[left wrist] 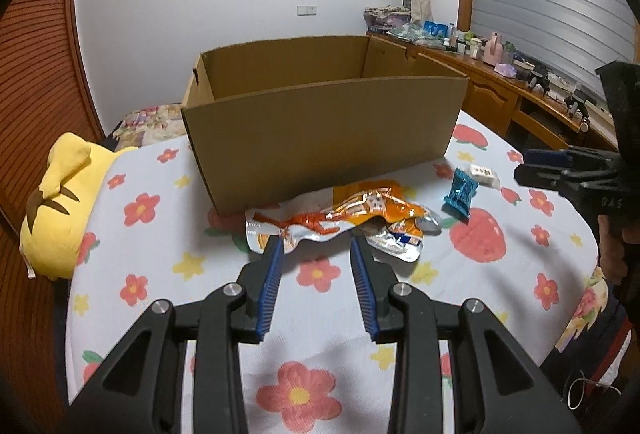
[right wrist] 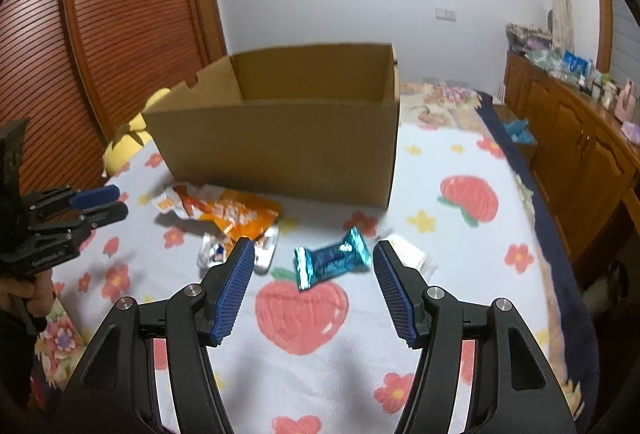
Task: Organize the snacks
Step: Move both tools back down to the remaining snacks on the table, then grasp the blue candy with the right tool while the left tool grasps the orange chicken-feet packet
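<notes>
An open cardboard box (left wrist: 320, 121) (right wrist: 280, 149) stands on the flowered bed. In front of it lie a crumpled orange and silver snack bag (left wrist: 340, 218) (right wrist: 232, 218), a blue foil snack (left wrist: 460, 193) (right wrist: 332, 258) and a small white packet (left wrist: 485, 174) (right wrist: 408, 254). My left gripper (left wrist: 316, 250) is open just short of the orange bag, nothing between its fingers. My right gripper (right wrist: 314, 254) is open, its fingers either side of the blue snack without touching it. Each gripper shows in the other view: the right gripper (left wrist: 532, 169), the left gripper (right wrist: 108, 205).
A yellow plush pillow (left wrist: 60, 201) lies at the bed's left edge by the slatted wooden wardrobe (right wrist: 120, 13). A wooden cabinet (right wrist: 580, 137) with cluttered items runs along the right. The bed sheet (left wrist: 312, 334) is open in front of both grippers.
</notes>
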